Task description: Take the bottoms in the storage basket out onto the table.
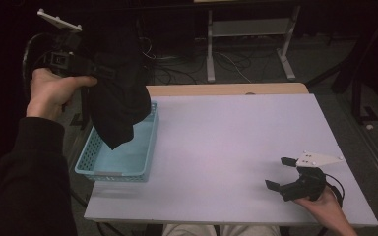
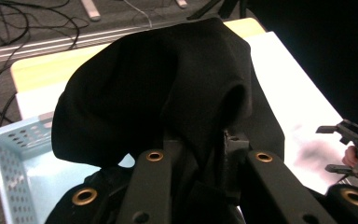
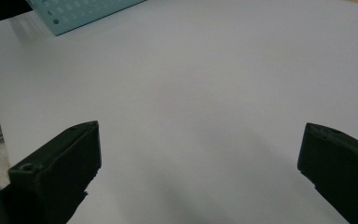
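Observation:
A black cloth (image 1: 115,83) hangs from my left gripper (image 1: 86,66), which is held high above the table's left edge and is shut on it. The cloth's lower end dangles into a light blue perforated basket (image 1: 96,169). In the left gripper view the black cloth (image 2: 163,88) bunches over the jaws, with the basket (image 2: 16,158) below it. My right gripper (image 1: 280,173) rests low near the table's front right corner, open, with nothing between its fingers (image 3: 65,163).
The white table top (image 1: 226,147) spreads between the basket and the right gripper. A wooden strip (image 1: 226,89) runs along its far edge. Beyond it stand a metal frame (image 1: 248,34) and cables on the floor.

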The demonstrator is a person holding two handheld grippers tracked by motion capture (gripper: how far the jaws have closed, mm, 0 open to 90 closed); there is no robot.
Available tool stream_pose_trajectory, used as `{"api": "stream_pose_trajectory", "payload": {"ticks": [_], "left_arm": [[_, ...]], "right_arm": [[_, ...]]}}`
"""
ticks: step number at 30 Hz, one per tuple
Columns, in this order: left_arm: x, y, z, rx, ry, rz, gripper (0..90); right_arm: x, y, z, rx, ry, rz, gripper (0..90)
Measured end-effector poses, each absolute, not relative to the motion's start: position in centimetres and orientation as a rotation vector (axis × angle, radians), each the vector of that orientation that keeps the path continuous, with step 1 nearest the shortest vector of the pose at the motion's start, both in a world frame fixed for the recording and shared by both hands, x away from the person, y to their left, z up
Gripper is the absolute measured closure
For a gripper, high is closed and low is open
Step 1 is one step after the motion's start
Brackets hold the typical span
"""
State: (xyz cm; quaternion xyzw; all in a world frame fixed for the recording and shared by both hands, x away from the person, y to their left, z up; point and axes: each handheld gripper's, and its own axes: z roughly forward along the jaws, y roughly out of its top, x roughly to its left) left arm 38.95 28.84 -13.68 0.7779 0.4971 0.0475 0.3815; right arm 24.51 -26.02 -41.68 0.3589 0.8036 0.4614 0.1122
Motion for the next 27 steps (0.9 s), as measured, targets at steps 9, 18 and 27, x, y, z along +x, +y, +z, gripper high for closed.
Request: {"api": "stream_pose_trajectory", "payload": {"ticks": [9,18,27], "left_arm": [[39.2,26.2,-12.8,2.023,1.19,0.109,78.1],[39.8,22.9,-12.7,2.061,1.119,0.078,78.1],[40.4,20.5,-12.9,2.076,1.075,0.043,78.2]], "right_arm": [[24.5,-26.0,-41.7,1.053,2.361,1.352,0.0],[24.5,-26.1,-41.7,1.054,2.359,1.354,0.0],[24.4,-26.1,-41.7,1.052,2.362,1.357,0.0]]}}
